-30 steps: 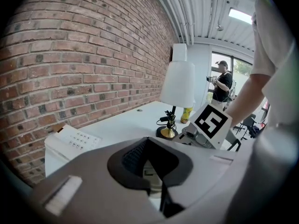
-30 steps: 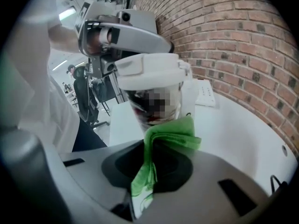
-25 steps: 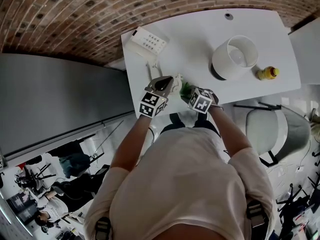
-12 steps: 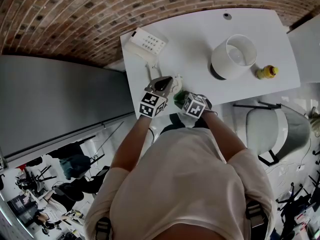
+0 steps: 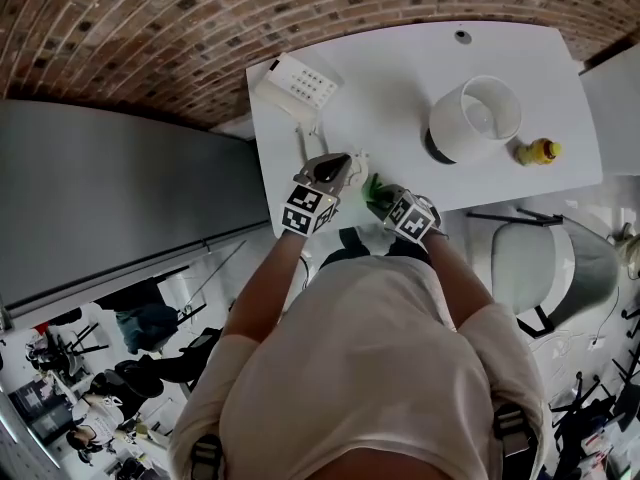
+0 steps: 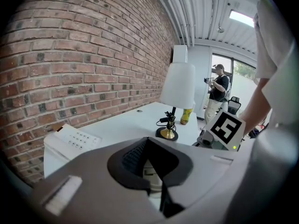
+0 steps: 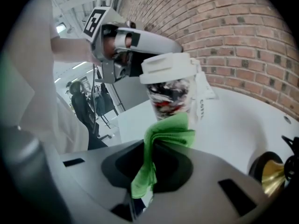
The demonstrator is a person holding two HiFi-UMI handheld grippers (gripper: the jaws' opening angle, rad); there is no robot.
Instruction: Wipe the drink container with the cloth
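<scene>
The drink container is a paper cup [image 7: 170, 85] with a white lid and a dark printed side. It is held above the white table's near edge, with my left gripper [image 5: 343, 168] shut on it. Between the jaws in the left gripper view only a white strip of the cup [image 6: 152, 171] shows. My right gripper [image 7: 154, 157] is shut on a green cloth [image 7: 163, 136]. The cloth's upper fold lies against the cup's lower part. From the head view, the cloth [image 5: 378, 186] sits just right of the cup [image 5: 354, 160], with the right gripper [image 5: 384, 192] behind it.
On the white table [image 5: 390, 78] stand a lamp with a white shade [image 5: 472, 118] and a brass base [image 6: 167, 133], a yellow bottle [image 5: 536, 151] to its right, and a white keypad phone [image 5: 298, 80] at the far left. A grey chair [image 5: 555, 258] stands right of me. A person [image 6: 216, 90] stands in the background.
My right gripper with the cloth swung left against the cup, then back to the right and a little down. The left gripper and cup stayed about where they were.
</scene>
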